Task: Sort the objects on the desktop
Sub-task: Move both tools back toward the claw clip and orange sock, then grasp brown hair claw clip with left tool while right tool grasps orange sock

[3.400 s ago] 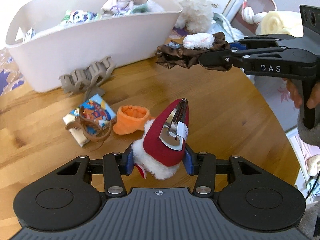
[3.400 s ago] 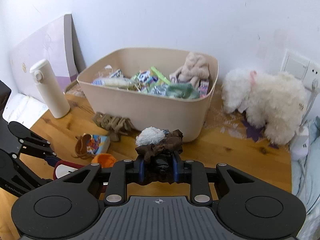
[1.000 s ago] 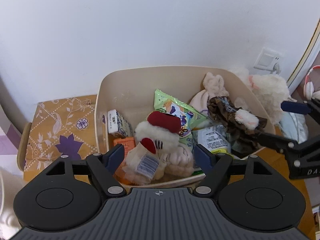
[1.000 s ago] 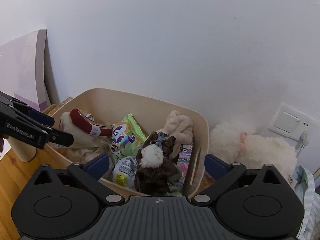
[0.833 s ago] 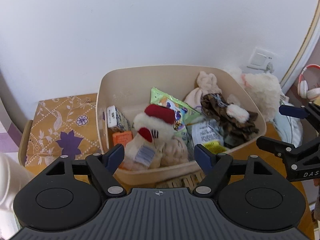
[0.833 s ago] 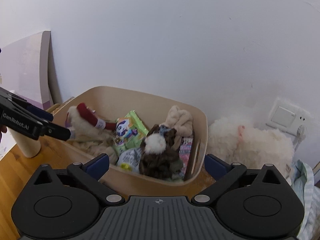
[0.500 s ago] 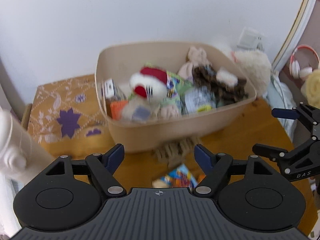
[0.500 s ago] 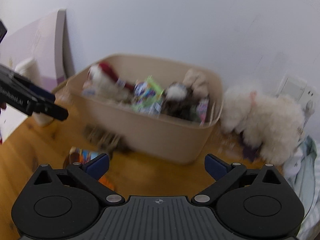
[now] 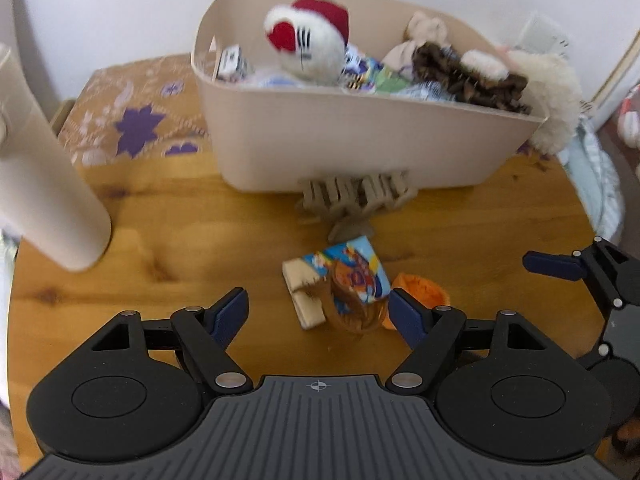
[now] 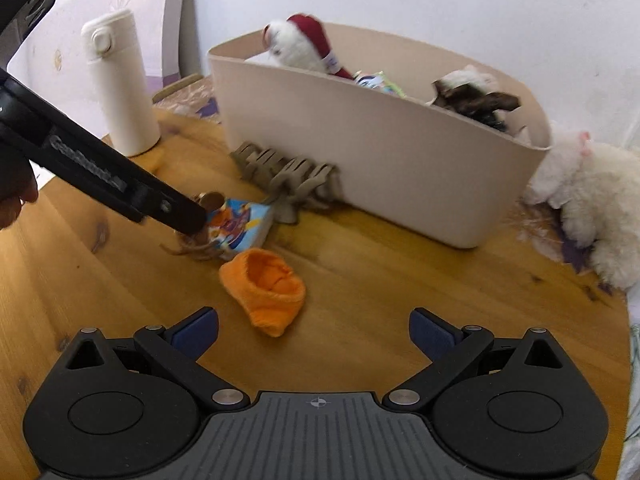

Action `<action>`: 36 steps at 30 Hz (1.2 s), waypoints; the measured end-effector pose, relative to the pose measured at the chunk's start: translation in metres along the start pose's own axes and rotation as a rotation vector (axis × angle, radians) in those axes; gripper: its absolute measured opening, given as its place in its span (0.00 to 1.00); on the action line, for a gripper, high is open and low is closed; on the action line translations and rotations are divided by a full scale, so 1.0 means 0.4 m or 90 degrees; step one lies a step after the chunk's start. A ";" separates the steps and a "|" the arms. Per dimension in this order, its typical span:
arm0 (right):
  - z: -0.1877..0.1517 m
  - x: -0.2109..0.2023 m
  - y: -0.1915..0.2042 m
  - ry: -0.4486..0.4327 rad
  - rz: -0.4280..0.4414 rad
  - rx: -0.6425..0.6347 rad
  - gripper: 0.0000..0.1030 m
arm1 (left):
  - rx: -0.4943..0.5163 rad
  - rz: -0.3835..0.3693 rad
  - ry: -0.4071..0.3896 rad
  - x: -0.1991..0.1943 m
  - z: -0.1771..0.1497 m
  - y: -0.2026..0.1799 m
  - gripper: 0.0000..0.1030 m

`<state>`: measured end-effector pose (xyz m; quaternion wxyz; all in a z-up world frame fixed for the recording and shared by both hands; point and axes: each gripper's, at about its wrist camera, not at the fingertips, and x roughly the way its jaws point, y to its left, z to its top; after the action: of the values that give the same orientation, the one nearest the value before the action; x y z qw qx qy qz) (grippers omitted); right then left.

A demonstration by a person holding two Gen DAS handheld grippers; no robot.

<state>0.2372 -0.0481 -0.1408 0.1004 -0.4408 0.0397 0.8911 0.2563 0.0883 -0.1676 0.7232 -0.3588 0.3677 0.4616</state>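
Note:
A beige bin (image 9: 360, 148) (image 10: 400, 152) stands at the back of the wooden table, holding a red-and-white plush (image 9: 308, 44) (image 10: 300, 48), a brown scrunchie (image 9: 468, 76) (image 10: 476, 100) and snack packs. On the table in front lie a beige claw clip (image 9: 356, 196) (image 10: 288, 176), a colourful packet (image 9: 344, 276) (image 10: 240, 228), a brown hair tie (image 9: 356, 312) and an orange knitted piece (image 9: 420, 296) (image 10: 268, 284). My left gripper (image 9: 318, 312) is open and empty, low over the packet. My right gripper (image 10: 314, 330) is open and empty, just short of the orange piece.
A cream bottle (image 9: 44, 184) (image 10: 120, 88) stands at the table's left. A white fluffy toy (image 10: 588, 200) (image 9: 548, 92) sits right of the bin. A patterned mat (image 9: 132, 116) lies behind the bottle. The right gripper's fingers (image 9: 556, 266) show at the right of the left wrist view.
Both grippers let go of the plush and the scrunchie in the bin, then drew back and came down toward the table. They now hang open over the loose items.

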 end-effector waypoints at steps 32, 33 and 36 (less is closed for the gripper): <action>0.013 0.068 -0.003 0.019 0.006 -0.032 0.75 | -0.071 -0.073 0.039 0.055 -0.067 0.034 0.62; 0.013 0.069 -0.005 0.019 0.004 -0.034 0.75 | -0.064 -0.075 0.042 0.057 -0.070 0.032 0.62; 0.014 0.072 -0.009 0.018 -0.002 -0.036 0.76 | -0.045 -0.073 0.052 0.062 -0.077 0.030 0.62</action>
<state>0.2166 -0.0396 -0.1601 0.0885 -0.4563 0.0155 0.8853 0.2465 0.0757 -0.2057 0.7195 -0.4235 0.3593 0.4170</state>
